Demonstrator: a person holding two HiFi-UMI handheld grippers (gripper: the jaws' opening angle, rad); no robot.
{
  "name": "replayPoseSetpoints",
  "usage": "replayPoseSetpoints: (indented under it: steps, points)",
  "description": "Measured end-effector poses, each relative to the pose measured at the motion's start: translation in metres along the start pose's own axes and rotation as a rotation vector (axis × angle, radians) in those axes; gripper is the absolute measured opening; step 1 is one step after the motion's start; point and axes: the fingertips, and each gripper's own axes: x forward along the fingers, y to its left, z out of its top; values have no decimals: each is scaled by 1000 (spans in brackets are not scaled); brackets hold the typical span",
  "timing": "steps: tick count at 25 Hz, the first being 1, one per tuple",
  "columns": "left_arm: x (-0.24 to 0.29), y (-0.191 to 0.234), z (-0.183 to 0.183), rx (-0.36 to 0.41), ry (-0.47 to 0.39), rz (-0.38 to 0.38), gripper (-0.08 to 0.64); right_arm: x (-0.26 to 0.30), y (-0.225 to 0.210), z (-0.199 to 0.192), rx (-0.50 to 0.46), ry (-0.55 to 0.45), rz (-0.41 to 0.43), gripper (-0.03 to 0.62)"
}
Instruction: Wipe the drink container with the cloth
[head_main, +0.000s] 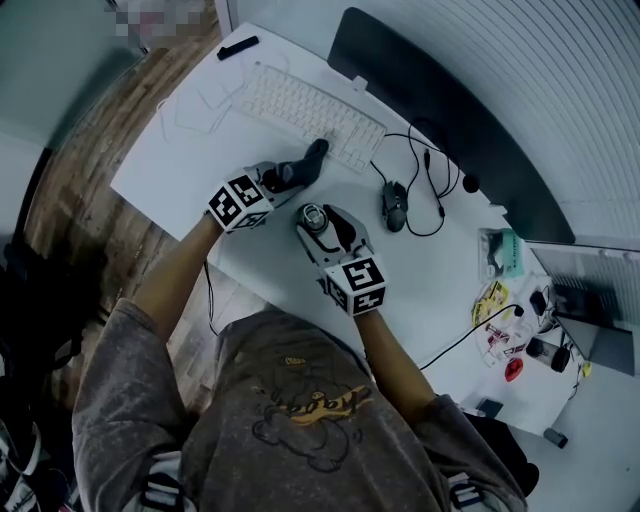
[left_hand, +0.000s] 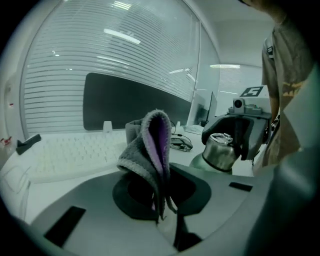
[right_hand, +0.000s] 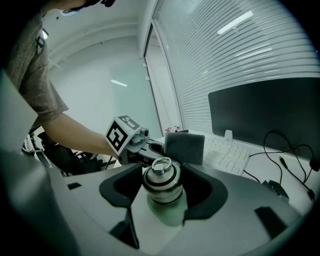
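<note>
You are finding no text, brand or number that reads clearly. The cubes on your left gripper (head_main: 303, 165) and right gripper (head_main: 318, 222) are showing only black-and-white square marker patterns, not letters. Your shirt (head_main: 300, 400) is carrying a drawing with small lettering above it, too blurred to read. At about three o'clock on the worktop (head_main: 190, 165), the packets (head_main: 497, 298) are showing coloured print too small to make out. The keyboard (head_main: 300, 105) at twelve o'clock is showing no legible key legends.
</note>
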Motion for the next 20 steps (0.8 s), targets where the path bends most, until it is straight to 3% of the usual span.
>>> replayPoseSetpoints:
  steps: [5, 10, 13, 20]
  points:
    - [36, -6, 11, 83, 37, -124, 49, -2, -3, -1, 7, 5, 1, 255]
    - [57, -26, 24, 174, 26, -373, 48, -2, 1, 2, 25, 4, 4, 255]
    - [65, -40, 21, 231, 60, -521, 48, -1, 3, 4, 38, 3, 9, 255]
    - [65, -62, 10, 234, 161, -825, 48, -1, 1, 1, 62, 9, 4, 258]
